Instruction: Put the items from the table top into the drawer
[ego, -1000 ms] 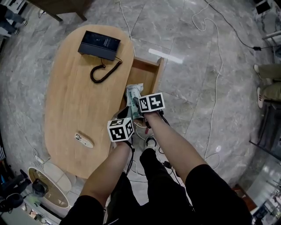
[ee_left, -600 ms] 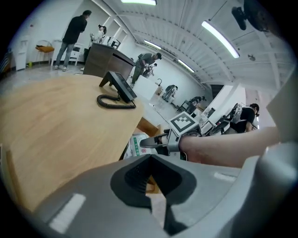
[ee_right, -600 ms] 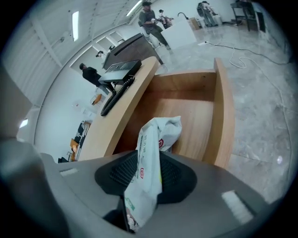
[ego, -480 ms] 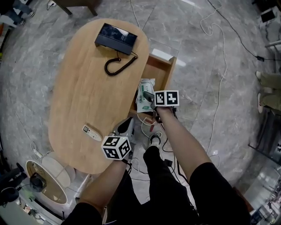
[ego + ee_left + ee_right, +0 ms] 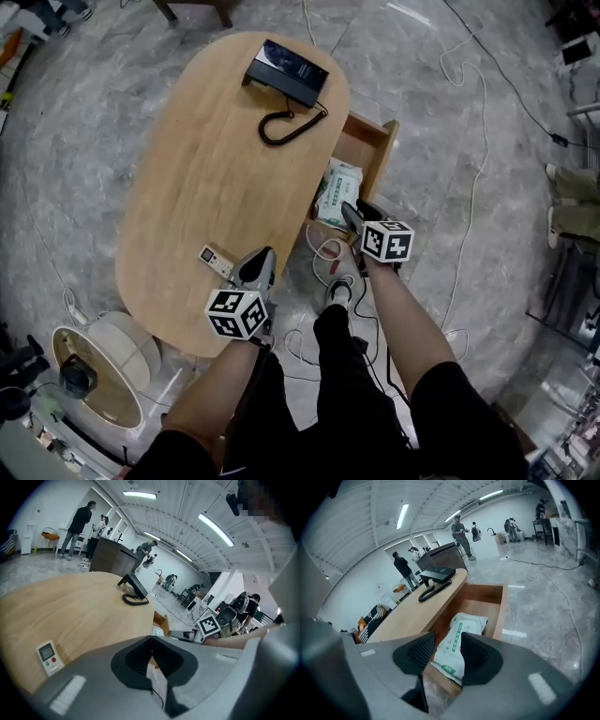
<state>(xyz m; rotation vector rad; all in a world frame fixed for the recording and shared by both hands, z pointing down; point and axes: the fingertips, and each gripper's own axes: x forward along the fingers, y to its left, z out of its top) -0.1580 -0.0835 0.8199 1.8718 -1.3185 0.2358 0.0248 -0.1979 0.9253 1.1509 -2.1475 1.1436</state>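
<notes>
Reaching the remote [image 5: 216, 260], lower left on the bench [image 5: 187, 169], needs the shut left gripper [image 5: 260, 264] opened (come in flat); right gripper [image 5: 352, 218], jaws just opening, holds nothing above the wipes pack [image 5: 338, 186] in the drawer [image 5: 385, 150].

Left hand-held gripper [image 5: 151, 639], empty (jaws together)

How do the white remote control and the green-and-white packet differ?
The remote control lies on the table; the packet lies in the open drawer. The remote control is small and rigid, with a screen and buttons; the packet is larger and soft, with green print. Both are mostly white and lie flat.
</notes>
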